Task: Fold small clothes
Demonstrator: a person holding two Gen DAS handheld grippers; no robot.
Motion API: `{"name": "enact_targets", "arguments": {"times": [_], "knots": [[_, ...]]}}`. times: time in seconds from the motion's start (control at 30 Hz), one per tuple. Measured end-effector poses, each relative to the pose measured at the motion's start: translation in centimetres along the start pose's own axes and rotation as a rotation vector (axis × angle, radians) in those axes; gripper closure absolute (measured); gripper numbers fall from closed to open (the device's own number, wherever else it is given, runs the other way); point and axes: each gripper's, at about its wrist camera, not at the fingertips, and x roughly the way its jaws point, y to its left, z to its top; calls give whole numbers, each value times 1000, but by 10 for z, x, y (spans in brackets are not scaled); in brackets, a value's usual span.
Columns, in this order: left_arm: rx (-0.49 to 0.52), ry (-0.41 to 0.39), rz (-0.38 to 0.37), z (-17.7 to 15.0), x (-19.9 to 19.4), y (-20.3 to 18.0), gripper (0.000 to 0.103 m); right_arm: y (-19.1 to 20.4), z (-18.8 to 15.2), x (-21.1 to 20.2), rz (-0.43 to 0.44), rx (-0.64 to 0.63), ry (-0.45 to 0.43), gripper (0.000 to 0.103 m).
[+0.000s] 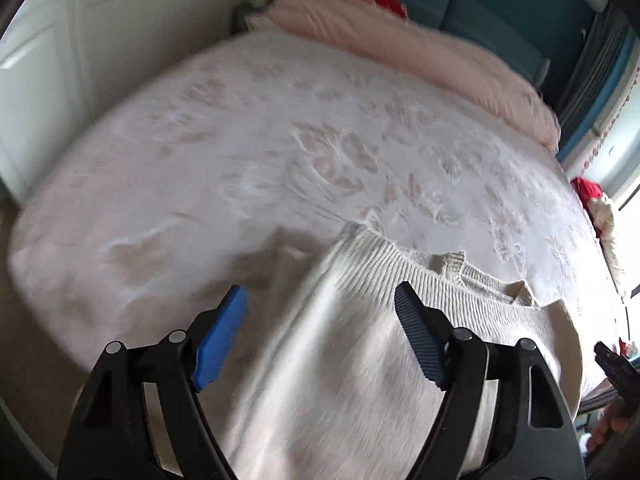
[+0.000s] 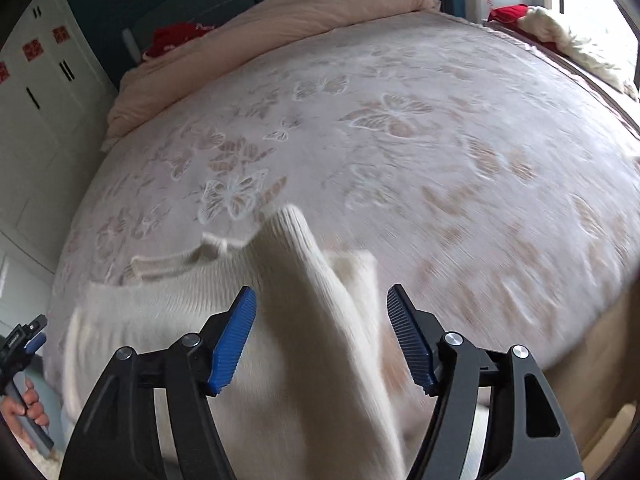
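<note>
Cream knit sweater (image 1: 360,360) lies at the near edge of the bed (image 1: 240,152), neckline away from me, both sleeves seemingly folded in over the body. I judge the sleeve folds done; next I need to grab the hem and fold it up toward the collar. Left gripper (image 1: 320,332) and right gripper (image 2: 322,334) hover over it, jaws apart, holding nothing. No containers in view. Pink duvet (image 2: 280,12) is bunched at the headboard.
</note>
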Motion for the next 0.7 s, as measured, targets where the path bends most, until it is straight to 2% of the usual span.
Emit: {"name": "enact_targets", "arguments": {"times": [0.03,0.07,0.1,0.13,0.17,0.2,0.3,0.37,0.4,0.47,0.5,0.57,0.63,0.67,0.7], "knots": [[-7,50,-22,5,21,-3,29,7,10,19,1,8,20,36],[-18,80,-24,4,34,-7,35,10,14,35,-7,17,41,36],[-25,113,-30,4,50,-9,53,11,17,47,-10,25,62,39],[-15,137,-26,3,64,-10,64,10,18,67,-11,40,97,58],[-4,151,-3,2,72,-12,86,9,15,77,-17,44,124,86],[1,153,10,3,77,-11,92,8,15,84,-12,53,144,88],[-22,90,-11,13,60,-6,94,-2,18,55,53,104,47,94],[-11,76,4,19,56,-3,94,-11,22,39,73,128,-18,94],[-2,88,21,21,62,-4,93,-14,22,49,51,128,4,94],[27,138,64,16,83,-5,93,-23,16,95,2,112,153,95],[40,153,89,13,96,-6,92,-25,14,98,-2,104,145,94],[53,129,103,11,95,-8,89,-21,18,83,-3,113,107,83],[40,104,82,13,74,-11,86,-12,21,49,-10,112,20,80],[42,80,77,15,64,-14,83,-5,20,32,-13,87,-25,77],[45,21,81,14,42,-18,77,4,16,17,-6,58,-63,75]]}}
